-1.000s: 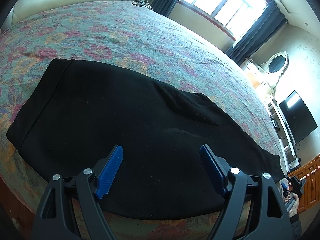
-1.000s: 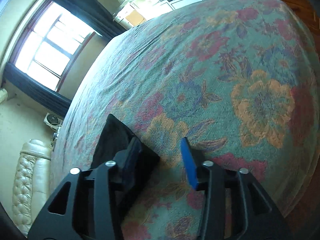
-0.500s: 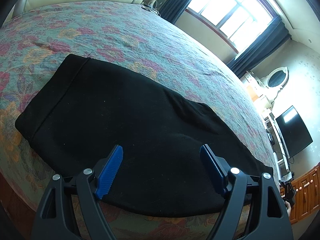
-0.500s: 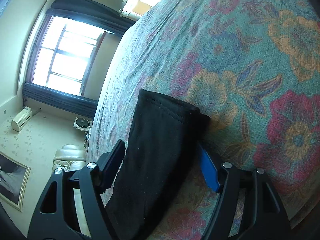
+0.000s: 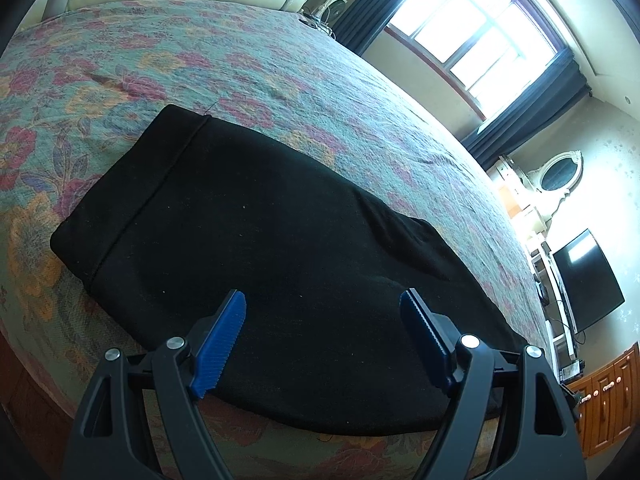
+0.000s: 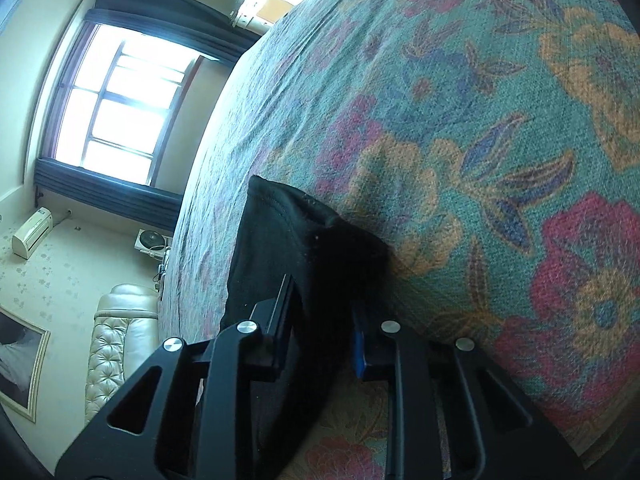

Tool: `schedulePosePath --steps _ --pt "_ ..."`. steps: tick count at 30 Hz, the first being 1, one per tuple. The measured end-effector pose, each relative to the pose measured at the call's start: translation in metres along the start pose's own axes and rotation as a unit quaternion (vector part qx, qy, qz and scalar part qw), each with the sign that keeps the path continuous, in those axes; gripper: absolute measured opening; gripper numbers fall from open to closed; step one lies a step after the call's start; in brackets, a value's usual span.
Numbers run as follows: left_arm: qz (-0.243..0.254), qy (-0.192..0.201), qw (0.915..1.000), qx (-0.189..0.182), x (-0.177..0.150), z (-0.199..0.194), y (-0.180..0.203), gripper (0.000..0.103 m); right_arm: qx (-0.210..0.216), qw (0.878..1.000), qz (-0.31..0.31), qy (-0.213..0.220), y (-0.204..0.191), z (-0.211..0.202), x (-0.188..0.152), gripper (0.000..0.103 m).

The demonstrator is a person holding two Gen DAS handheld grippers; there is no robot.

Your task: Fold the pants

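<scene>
One bed [image 5: 280, 60] carries the black pants [image 5: 280, 248], laid flat along its near edge. They are soft, limp and light; grip at the hem or waistband. Left gripper [image 5: 322, 320] hovers over them, jaws wide, empty. Right gripper [image 6: 320, 332] jaws are closing on the leg hem [image 6: 288, 216].

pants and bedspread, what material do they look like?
Pants: black, matte, soft knit, probably cotton jersey or fleece. Signs are pale lint specks, a stitched hem band and limp draping. The right hand-held gripper is closing on the leg end, which bunches easily.
Bedspread: coarse woven or looped textile, matte, with a floral pattern; the grainy texture shows close up. Fibre type can't be told.
</scene>
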State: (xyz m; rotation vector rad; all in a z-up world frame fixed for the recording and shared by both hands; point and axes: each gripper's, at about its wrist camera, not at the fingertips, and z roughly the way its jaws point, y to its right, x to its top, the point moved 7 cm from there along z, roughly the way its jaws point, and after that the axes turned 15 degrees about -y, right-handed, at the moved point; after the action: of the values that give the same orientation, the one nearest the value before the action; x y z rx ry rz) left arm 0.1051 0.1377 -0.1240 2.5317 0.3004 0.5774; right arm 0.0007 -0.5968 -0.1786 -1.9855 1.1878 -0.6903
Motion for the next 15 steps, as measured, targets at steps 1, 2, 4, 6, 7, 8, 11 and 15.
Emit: schedulePosePath --steps 1,2,4,6,7,8,11,15 --pt "0.0 0.0 1.0 0.001 0.001 0.0 0.0 0.079 0.001 1.0 -0.005 0.0 -0.001 -0.001 0.0 0.017" --pt "0.001 0.0 1.0 0.0 0.001 0.0 0.001 0.079 0.003 1.0 -0.009 0.001 0.0 -0.003 0.0 0.015" --pt "0.004 -0.001 1.0 -0.002 0.001 -0.001 0.004 0.079 0.005 1.0 -0.014 0.007 0.0 -0.012 0.0 0.014" --pt "0.013 -0.001 0.9999 -0.002 0.001 -0.003 0.007 0.079 0.004 1.0 -0.014 0.015 0.003 -0.022 0.0 0.013" --pt "0.016 -0.004 0.9999 0.0 0.0 -0.003 0.007 0.079 -0.001 1.0 -0.013 0.014 0.008 -0.024 0.0 0.013" --pt "0.019 -0.009 0.9998 0.0 0.0 -0.002 0.007 0.079 -0.002 1.0 -0.009 0.012 0.014 -0.024 0.0 0.013" --pt "0.019 -0.017 0.9997 0.001 -0.002 0.0 0.003 0.079 0.005 1.0 -0.008 0.011 0.018 -0.024 -0.002 0.013" --pt "0.008 -0.022 0.9997 0.003 -0.003 0.002 -0.006 0.079 -0.009 0.999 -0.043 0.031 -0.004 -0.034 -0.006 0.013"
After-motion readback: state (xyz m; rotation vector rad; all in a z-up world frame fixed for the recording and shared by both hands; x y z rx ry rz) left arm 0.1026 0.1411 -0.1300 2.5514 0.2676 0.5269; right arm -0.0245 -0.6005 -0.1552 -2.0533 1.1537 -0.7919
